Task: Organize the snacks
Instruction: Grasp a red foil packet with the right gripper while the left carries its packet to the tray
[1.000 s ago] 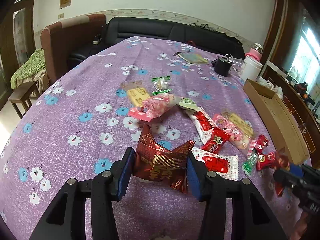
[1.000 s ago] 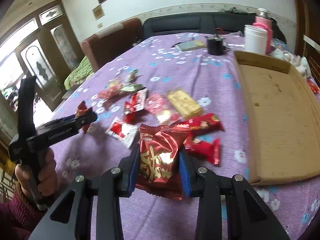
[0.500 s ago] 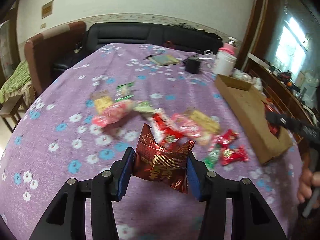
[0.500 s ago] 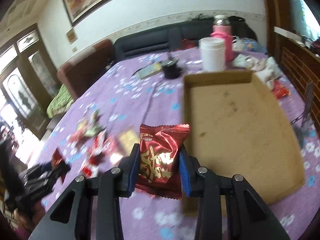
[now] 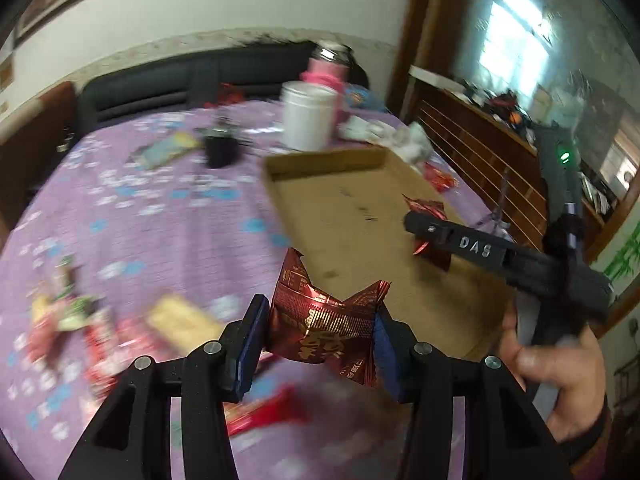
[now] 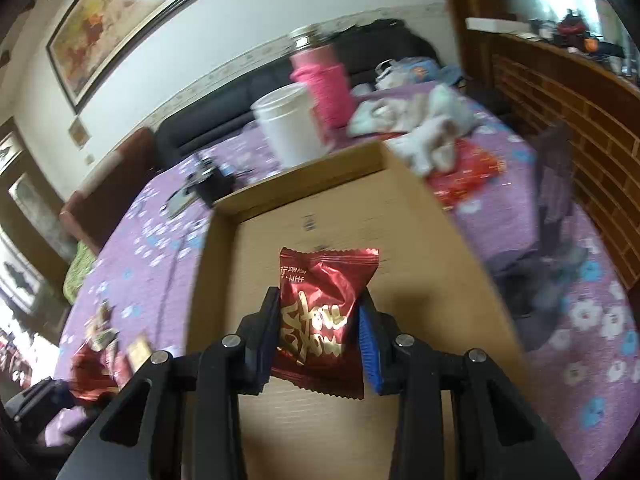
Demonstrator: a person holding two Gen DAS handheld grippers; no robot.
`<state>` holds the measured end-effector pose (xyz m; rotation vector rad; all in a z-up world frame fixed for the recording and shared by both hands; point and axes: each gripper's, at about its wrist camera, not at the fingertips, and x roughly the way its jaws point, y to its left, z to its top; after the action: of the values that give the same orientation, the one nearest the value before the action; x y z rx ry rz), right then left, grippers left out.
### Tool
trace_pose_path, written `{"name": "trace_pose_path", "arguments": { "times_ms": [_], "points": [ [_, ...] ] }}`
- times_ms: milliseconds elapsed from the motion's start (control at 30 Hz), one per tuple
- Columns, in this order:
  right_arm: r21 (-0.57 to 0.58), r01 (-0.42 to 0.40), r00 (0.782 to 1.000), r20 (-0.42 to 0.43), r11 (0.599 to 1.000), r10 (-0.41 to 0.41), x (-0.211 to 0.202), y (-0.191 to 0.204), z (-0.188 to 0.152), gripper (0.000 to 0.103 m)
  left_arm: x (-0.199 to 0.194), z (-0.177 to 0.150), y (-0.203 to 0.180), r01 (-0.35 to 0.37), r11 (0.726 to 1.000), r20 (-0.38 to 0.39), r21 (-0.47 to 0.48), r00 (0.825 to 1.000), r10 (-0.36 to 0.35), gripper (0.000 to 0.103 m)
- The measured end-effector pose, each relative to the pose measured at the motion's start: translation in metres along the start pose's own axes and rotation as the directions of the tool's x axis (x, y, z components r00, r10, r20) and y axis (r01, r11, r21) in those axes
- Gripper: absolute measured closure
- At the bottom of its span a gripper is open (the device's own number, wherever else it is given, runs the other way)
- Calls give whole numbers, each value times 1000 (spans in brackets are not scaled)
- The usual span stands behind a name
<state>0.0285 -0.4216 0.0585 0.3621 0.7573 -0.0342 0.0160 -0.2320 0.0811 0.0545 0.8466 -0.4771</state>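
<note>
My left gripper (image 5: 318, 334) is shut on a crumpled dark red snack packet (image 5: 324, 320), held above the purple flowered tablecloth near the near-left corner of the shallow cardboard box (image 5: 352, 216). My right gripper (image 6: 318, 322) is shut on another dark red packet with gold lettering (image 6: 320, 300), held over the inside of the box (image 6: 400, 232). The right gripper also shows in the left wrist view (image 5: 424, 232), over the box with its red packet. Several loose snacks (image 5: 120, 328) lie blurred on the cloth at the left.
A white jar (image 6: 292, 124) and a pink bottle (image 6: 324, 80) stand behind the box. A small black cup (image 5: 220, 148) and a flat packet (image 5: 166, 152) lie farther back. White crumpled bags (image 6: 424, 128) lie by the box's far right corner. A wooden cabinet (image 6: 580, 112) runs along the right.
Both grippers have swung right with their packets. The right one has moved from the snack pile to over the box. The left one has come up to the box's edge.
</note>
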Motion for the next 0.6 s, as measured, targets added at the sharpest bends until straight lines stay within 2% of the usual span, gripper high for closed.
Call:
{"name": "trace_pose_path", "arguments": {
  "times_ms": [100, 267, 600],
  "points": [
    [9, 11, 1000, 3, 1000, -11, 2, -9, 1, 68, 34, 4, -31, 7, 999, -39, 47, 999, -5, 51],
    [20, 22, 998, -52, 1000, -21, 15, -12, -5, 68, 63, -7, -52, -4, 992, -66, 129, 998, 12, 51],
    [29, 45, 997, -67, 999, -43, 19, -9, -10, 67, 67, -16, -53, 2, 984, -38, 180, 999, 5, 47]
  ]
}}
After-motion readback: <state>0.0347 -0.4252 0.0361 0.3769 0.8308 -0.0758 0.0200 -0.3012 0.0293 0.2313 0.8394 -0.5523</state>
